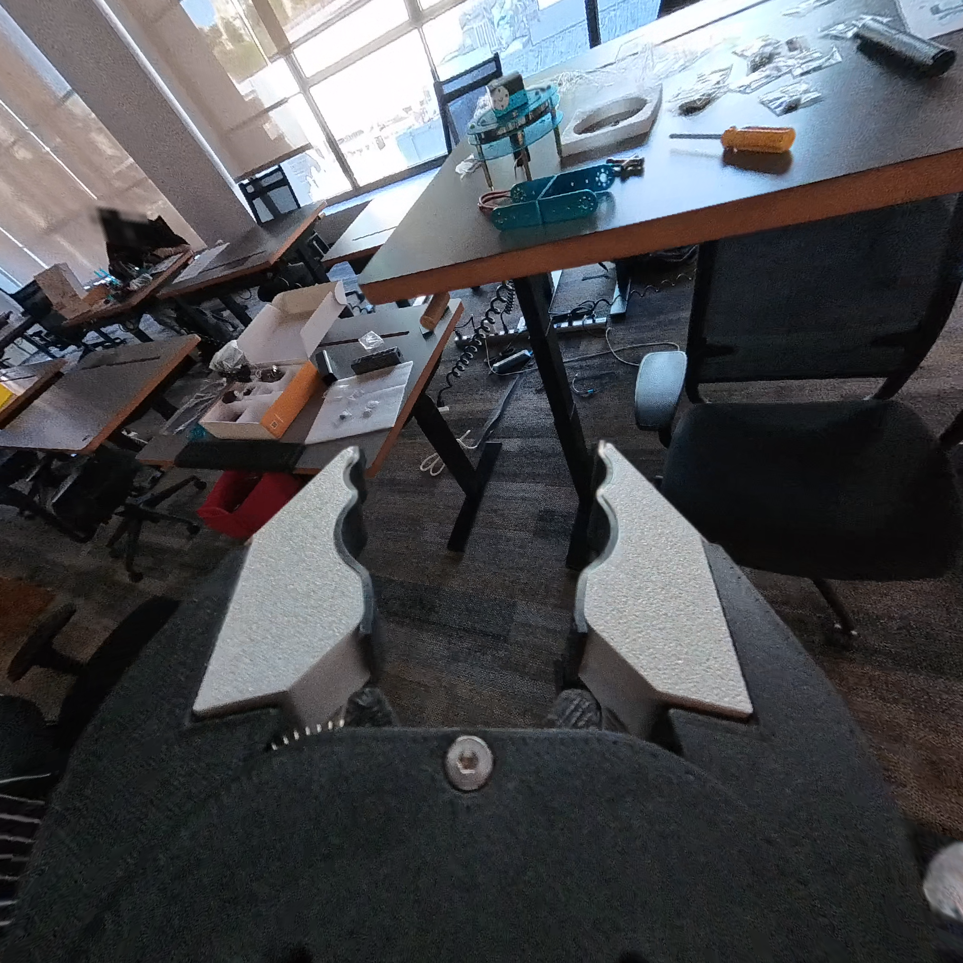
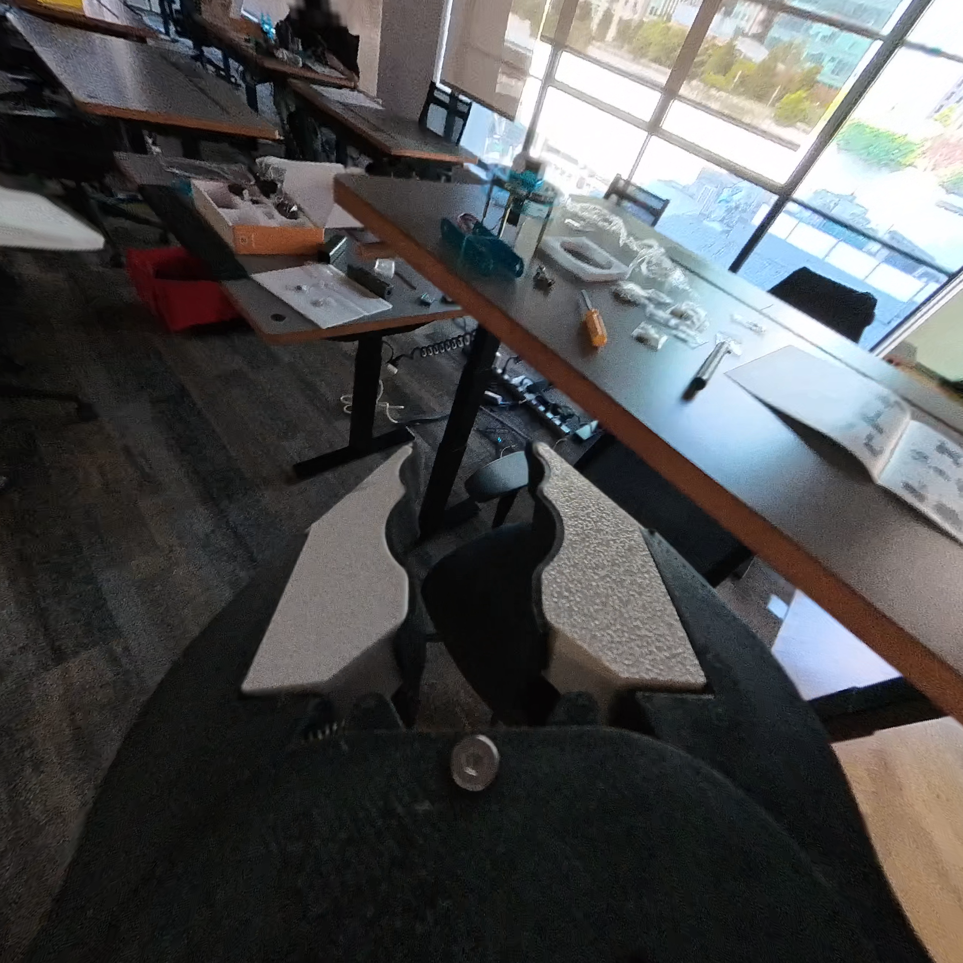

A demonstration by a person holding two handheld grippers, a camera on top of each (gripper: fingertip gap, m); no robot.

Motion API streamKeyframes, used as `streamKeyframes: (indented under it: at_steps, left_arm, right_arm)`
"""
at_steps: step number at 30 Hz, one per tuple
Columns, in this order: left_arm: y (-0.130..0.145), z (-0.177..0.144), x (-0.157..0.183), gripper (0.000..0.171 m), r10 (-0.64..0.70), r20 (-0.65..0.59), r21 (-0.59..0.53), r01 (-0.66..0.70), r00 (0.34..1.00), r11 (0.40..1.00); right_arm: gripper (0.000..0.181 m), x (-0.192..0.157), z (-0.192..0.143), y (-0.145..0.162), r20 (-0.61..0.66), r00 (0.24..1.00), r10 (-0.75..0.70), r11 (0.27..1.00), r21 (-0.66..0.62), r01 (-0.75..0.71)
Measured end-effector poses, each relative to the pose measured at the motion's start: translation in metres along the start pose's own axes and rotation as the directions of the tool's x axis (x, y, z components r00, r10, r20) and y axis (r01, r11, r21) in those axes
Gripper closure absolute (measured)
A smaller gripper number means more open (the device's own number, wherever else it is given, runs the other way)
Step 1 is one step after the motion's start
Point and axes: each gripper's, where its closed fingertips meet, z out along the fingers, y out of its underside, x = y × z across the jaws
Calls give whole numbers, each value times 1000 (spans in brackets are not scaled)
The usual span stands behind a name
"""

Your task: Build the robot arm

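My left gripper [image 1: 477, 458] is open and empty, held low over the carpet, below the edge of a black table [image 1: 729, 219]. My right gripper [image 2: 471, 453] is open and empty, also below the table [image 2: 703, 417], in front of a black office chair [image 2: 484, 583]. On the table lie a teal round-plate assembly [image 1: 513, 117], teal bracket parts [image 1: 552, 200], an orange-handled screwdriver [image 1: 758, 138], a white foam piece [image 1: 612, 117], several small clear bags [image 1: 781, 68] and a black cylinder [image 1: 901, 47]. The screwdriver [image 2: 593, 325] and teal parts [image 2: 482, 250] also show in the right wrist view.
A black office chair [image 1: 813, 484] stands under the table at right. A lower desk [image 1: 365, 385] holds an open white and orange box [image 1: 276, 375]. A red bin [image 1: 245, 503] sits on the floor. Cables and a power strip [image 1: 526, 333] lie under the table. An open booklet [image 2: 886, 432] lies on the table.
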Motion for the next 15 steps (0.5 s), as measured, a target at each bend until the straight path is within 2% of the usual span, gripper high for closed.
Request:
streamKeyframes:
  at_steps: [4,9,13,15]
  left_arm:
    - [19,37,-4,86,-19,9,-49,19,1000,999]
    - [92,77,-24,86,-65,137,-161,87,988,983]
    - [112,95,-13,88,-248,188,-119,273,950,955]
    - [113,99,-13,86,-242,235,-134,278,941,951]
  right_arm:
    - [146,66,7,-47,-142,985,-97,995,-12,96]
    - [155,167,13,-90,-345,919,-189,982,-52,183]
    - [155,222,40,-100,-355,907,-226,972,-26,232]
    - [155,246,58,-96,-326,915,-239,970,-38,240]
